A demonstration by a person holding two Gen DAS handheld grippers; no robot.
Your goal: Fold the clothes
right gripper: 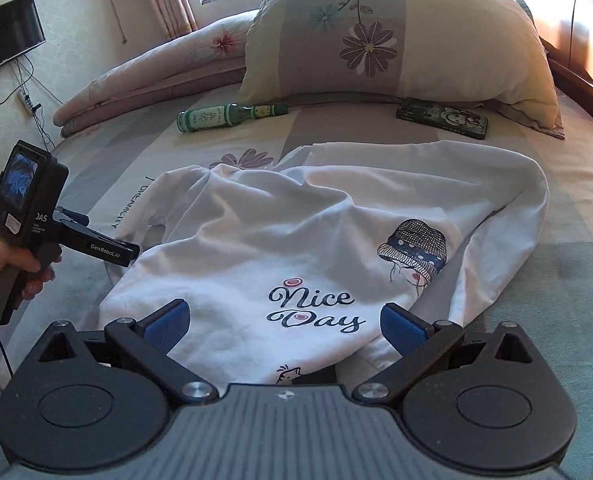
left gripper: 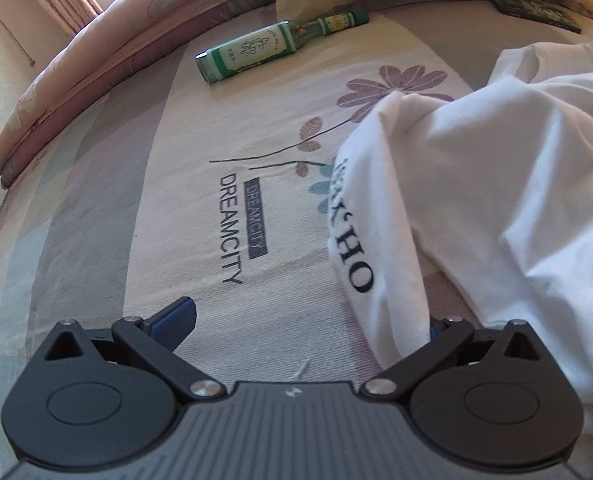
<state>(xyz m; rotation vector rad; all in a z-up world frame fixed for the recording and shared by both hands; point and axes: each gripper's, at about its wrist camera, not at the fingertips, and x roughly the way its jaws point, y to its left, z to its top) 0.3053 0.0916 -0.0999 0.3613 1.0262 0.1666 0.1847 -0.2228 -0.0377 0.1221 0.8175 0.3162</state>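
A white long-sleeved shirt printed "Nice Day" with a hatted figure lies rumpled on the bed. In the left wrist view the shirt bulges up at the right, with dark lettering on a fold. My left gripper is open at the shirt's left edge; its right finger is hidden under the cloth, its left fingertip lies over bare sheet. It also shows in the right wrist view, touching the shirt's left side. My right gripper is open above the shirt's near hem, jaws wide apart, holding nothing.
A green glass bottle lies on the sheet beyond the shirt, also in the left wrist view. A phone in a dark case lies before a large pillow. A folded quilt runs along the far left.
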